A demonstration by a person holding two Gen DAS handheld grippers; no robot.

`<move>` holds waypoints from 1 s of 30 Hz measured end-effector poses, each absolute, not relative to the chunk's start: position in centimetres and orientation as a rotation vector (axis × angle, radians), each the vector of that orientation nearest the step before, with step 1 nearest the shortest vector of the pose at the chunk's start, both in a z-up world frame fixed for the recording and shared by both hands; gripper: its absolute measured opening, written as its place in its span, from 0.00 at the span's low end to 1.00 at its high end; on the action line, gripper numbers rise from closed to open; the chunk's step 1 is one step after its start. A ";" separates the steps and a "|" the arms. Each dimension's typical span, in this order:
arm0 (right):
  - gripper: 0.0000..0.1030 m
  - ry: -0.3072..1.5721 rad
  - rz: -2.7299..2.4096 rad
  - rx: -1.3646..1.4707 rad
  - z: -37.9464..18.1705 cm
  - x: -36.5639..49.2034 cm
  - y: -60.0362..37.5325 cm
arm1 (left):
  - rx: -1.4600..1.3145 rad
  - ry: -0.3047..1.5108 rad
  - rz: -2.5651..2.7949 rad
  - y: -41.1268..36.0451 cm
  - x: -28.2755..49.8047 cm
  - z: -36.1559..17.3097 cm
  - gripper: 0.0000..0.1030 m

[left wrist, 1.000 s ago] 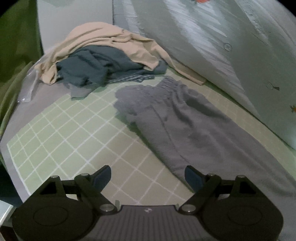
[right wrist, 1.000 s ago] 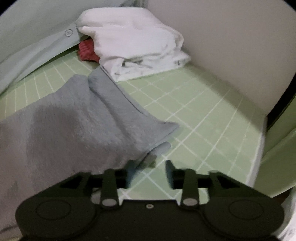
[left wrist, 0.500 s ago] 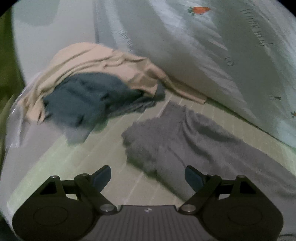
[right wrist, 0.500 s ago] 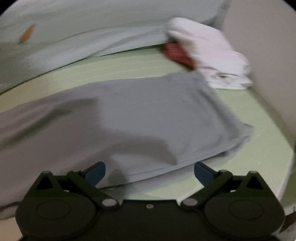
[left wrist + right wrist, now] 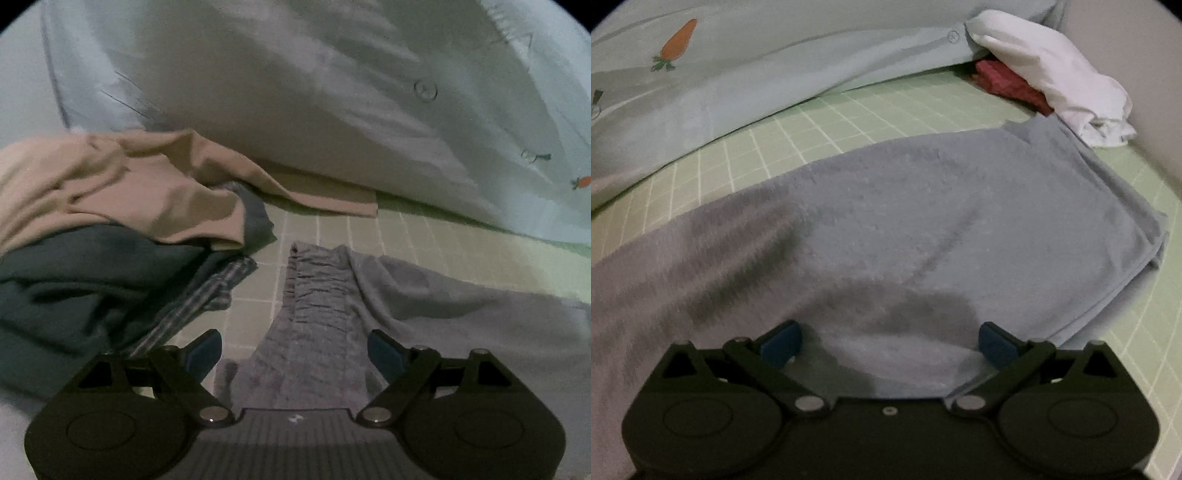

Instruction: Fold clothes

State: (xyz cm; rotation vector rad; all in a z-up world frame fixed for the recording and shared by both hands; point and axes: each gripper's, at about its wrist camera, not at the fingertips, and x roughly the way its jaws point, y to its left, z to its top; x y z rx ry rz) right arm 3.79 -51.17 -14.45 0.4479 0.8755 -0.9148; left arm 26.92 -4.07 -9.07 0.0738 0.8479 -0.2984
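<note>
The left gripper [image 5: 295, 352] hung low over the bed, pointing forward along the grey trousers [image 5: 321, 317], its two blue-padded fingers [image 5: 205, 350] spread wide with nothing between them but cloth lying beneath. The gathered waistband [image 5: 314, 280] ran from between those fingers toward twelve o'clock, and the rest of the garment stretched off toward three o'clock. At about ten o'clock from that gripper sat a heap of clothes: a beige garment [image 5: 122, 192] draped over a dark teal one [image 5: 74, 280], with a striped piece [image 5: 207, 295] poking out at the heap's near edge, just beside the waistband but with a strip of green checked sheet [image 5: 332, 229] between them. A pale blue duvet [image 5: 295, 92] with small carrot prints rose behind everything.

The right gripper [image 5: 888, 341] was likewise held low and level above the grey trousers [image 5: 923, 214], its fingers [image 5: 781, 343] parted wide and holding nothing; its shadow fell on the fabric directly below. The trouser legs lay folded over themselves, their hems ending toward two o'clock. Beyond those hems, at one o'clock, a white garment [image 5: 1052, 74] was piled on something red [image 5: 1008, 83], the white one touching the trousers' far corner. The green checked sheet [image 5: 849, 122] showed at twelve o'clock, under the duvet [image 5: 757, 74].
</note>
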 end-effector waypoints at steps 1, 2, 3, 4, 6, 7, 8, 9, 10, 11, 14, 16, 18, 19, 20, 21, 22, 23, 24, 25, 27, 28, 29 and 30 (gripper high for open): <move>1.00 0.878 -0.919 0.443 -14.4 4.0 -51.1 | 0.075 0.858 -0.318 -4.1 27.3 -9.5 0.83; 1.00 0.880 -0.924 0.439 -14.4 4.1 -51.0 | 0.077 0.866 -0.337 -4.2 27.6 -9.9 0.83; 1.00 0.879 -0.926 0.436 -14.5 4.1 -51.0 | 0.075 0.877 -0.350 -4.2 27.9 -10.3 0.83; 1.00 0.876 -0.931 0.442 -14.5 4.1 -50.9 | 0.069 0.890 -0.354 -4.2 28.1 -10.8 0.81; 1.00 0.869 -0.941 0.453 -14.6 4.1 -50.6 | 0.058 0.917 -0.357 -4.2 28.6 -11.5 0.76; 1.00 0.868 -0.944 0.459 -14.6 4.1 -50.6 | 0.057 0.926 -0.348 -4.2 28.7 -11.8 0.74; 1.00 0.868 -0.947 0.462 -14.6 4.1 -50.6 | 0.060 0.929 -0.340 -4.2 28.7 -11.9 0.71; 1.00 0.868 -0.949 0.461 -14.6 4.1 -50.6 | 0.060 0.929 -0.335 -4.2 28.7 -12.0 0.69; 1.00 0.867 -0.951 0.458 -14.6 4.1 -50.6 | 0.055 0.929 -0.332 -4.1 28.8 -12.0 0.63; 1.00 0.866 -0.953 0.455 -14.6 4.1 -50.5 | 0.047 0.928 -0.333 -4.0 28.8 -12.0 0.53; 1.00 0.855 -0.958 0.451 -14.7 3.9 -50.3 | 0.012 0.916 -0.359 -3.6 28.7 -11.6 0.23; 1.00 0.849 -0.959 0.455 -14.7 3.8 -50.1 | -0.021 0.898 -0.364 -3.3 28.4 -11.0 0.16; 1.00 0.847 -0.955 0.456 -14.7 3.6 -50.0 | -0.043 0.862 -0.367 -2.6 27.7 -9.7 0.14; 1.00 0.846 -0.949 0.454 -14.7 3.5 -49.9 | -0.053 0.842 -0.368 -2.3 27.2 -9.0 0.13; 1.00 0.845 -0.943 0.450 -14.7 3.3 -49.8 | -0.062 0.822 -0.369 -2.0 26.8 -8.2 0.12; 1.00 0.845 -0.937 0.447 -14.7 3.2 -49.8 | -0.072 0.802 -0.370 -1.6 26.3 -7.5 0.12; 1.00 0.845 -0.930 0.445 -14.6 3.1 -49.8 | -0.089 0.785 -0.372 -1.1 25.7 -6.7 0.12; 1.00 0.845 -0.923 0.442 -14.7 3.0 -49.8 | -0.109 0.773 -0.374 -0.3 24.8 -5.9 0.12; 1.00 0.844 -0.916 0.440 -14.7 2.9 -49.8 | -0.125 0.763 -0.375 0.4 23.8 -5.1 0.12; 1.00 0.844 -0.911 0.437 -14.7 2.8 -49.8 | -0.141 0.754 -0.377 1.1 22.9 -4.3 0.12; 1.00 0.842 -0.899 0.430 -14.7 2.5 -49.7 | -0.164 0.759 -0.359 2.4 20.8 -3.9 0.12; 1.00 0.840 -0.895 0.427 -14.7 2.3 -49.6 | -0.174 0.765 -0.347 3.0 19.8 -3.8 0.12; 1.00 0.836 -0.892 0.424 -14.7 2.1 -49.5 | -0.180 0.779 -0.332 3.6 19.0 -4.1 0.12; 1.00 0.833 -0.888 0.420 -14.7 1.9 -49.4 | -0.191 0.811 -0.312 4.1 18.4 -4.9 0.12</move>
